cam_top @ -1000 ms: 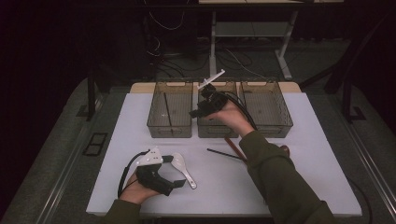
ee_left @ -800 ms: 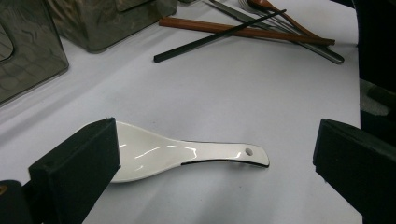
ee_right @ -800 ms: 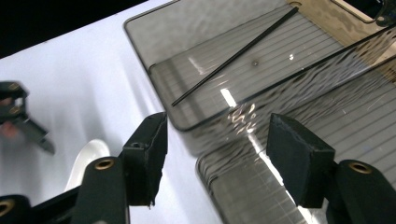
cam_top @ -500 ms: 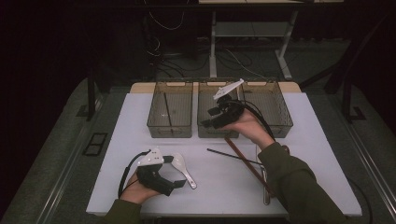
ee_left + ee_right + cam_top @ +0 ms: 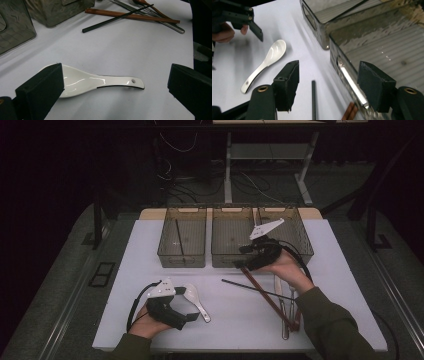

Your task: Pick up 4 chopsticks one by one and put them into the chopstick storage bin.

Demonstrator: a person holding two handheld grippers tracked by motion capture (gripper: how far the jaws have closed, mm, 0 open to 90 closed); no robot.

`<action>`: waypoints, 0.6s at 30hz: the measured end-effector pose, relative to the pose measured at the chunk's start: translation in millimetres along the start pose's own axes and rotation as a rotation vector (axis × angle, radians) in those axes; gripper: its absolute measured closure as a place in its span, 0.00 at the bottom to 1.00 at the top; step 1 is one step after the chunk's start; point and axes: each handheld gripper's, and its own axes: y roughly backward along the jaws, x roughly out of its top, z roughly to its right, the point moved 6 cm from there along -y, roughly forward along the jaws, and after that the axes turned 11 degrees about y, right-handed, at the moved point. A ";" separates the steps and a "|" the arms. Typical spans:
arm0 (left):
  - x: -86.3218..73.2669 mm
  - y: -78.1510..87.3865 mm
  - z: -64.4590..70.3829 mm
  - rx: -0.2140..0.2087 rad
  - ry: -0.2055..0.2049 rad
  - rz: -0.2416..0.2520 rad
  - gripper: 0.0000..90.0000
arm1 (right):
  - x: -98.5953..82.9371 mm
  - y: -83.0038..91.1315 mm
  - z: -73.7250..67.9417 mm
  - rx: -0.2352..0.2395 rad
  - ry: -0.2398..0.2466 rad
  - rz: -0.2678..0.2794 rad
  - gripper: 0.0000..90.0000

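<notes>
White ceramic spoon [image 5: 85,82] lying flat on the white table [image 5: 350,270], near the front left, just in front of the left gripper [image 5: 192,316]; sitting between that gripper's spread jaws in the left gripper view, not touched by either. Pointing bowl toward the person's left in the left gripper view, handle with its small hole running out to the right; in the high view, long axis slanting from upper left to lower right, handle end nearer the table's front edge. Left gripper hanging released, gripping nothing. Right gripper [image 5: 242,257] hovering just in front of the middle bin [image 5: 231,232], jaws apart and empty in the right gripper view, a black chopstick [image 5: 313,100] lying on the table between them, not grasped. Looking like a sorting job, judging by the layout: 3 smoky plastic bins along the back, left bin [image 5: 181,237] already holding 1 dark stick, right bin [image 5: 295,227] partly hidden by the hand so contents hard to tell. Remaining loose on the table: the spoon, the black chopstick, a brown wooden chopstick [image 5: 267,297], a metal utensil [image 5: 284,312] beside the right forearm. Judging most of the sorting as not yet done, with spoon pickup seeming close.
</notes>
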 end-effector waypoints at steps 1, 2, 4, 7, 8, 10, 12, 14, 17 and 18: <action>0.0 -0.1 -0.1 0.001 0.000 -0.001 0.00 | -3.6 2.5 -0.8 -0.001 0.000 0.002 0.38; -0.2 -0.3 -0.5 0.004 -0.002 -0.004 0.00 | -7.4 5.0 -2.1 0.003 -0.002 0.001 0.38; -0.4 -0.6 -1.0 0.008 0.001 -0.005 0.00 | -15.0 9.8 -4.3 0.009 0.003 0.004 0.38; -0.3 -1.1 -1.4 0.012 0.004 -0.007 0.00 | -25.8 16.7 -7.2 0.005 0.008 0.001 0.38; -0.3 -1.2 -1.5 0.013 0.004 -0.009 0.00 | -28.9 19.0 -8.2 0.005 0.011 0.003 0.38; -0.2 -1.8 -1.4 0.013 0.006 -0.006 0.00 | -35.1 22.9 -11.0 0.004 0.009 0.001 0.38; 0.0 -2.2 -1.6 0.011 0.007 -0.006 0.00 | -41.2 26.0 -13.3 0.006 0.009 -0.012 0.38; 0.2 -2.6 -1.1 0.011 0.008 -0.004 0.00 | -47.1 29.4 -15.4 0.003 0.007 -0.011 0.38; 0.8 -2.4 0.6 0.009 0.005 -0.001 0.00 | -56.7 32.7 -19.5 0.008 0.001 -0.008 0.38; 0.8 -2.6 0.8 0.009 0.003 -0.003 0.00 | -59.8 33.2 -21.6 0.010 0.000 -0.013 0.38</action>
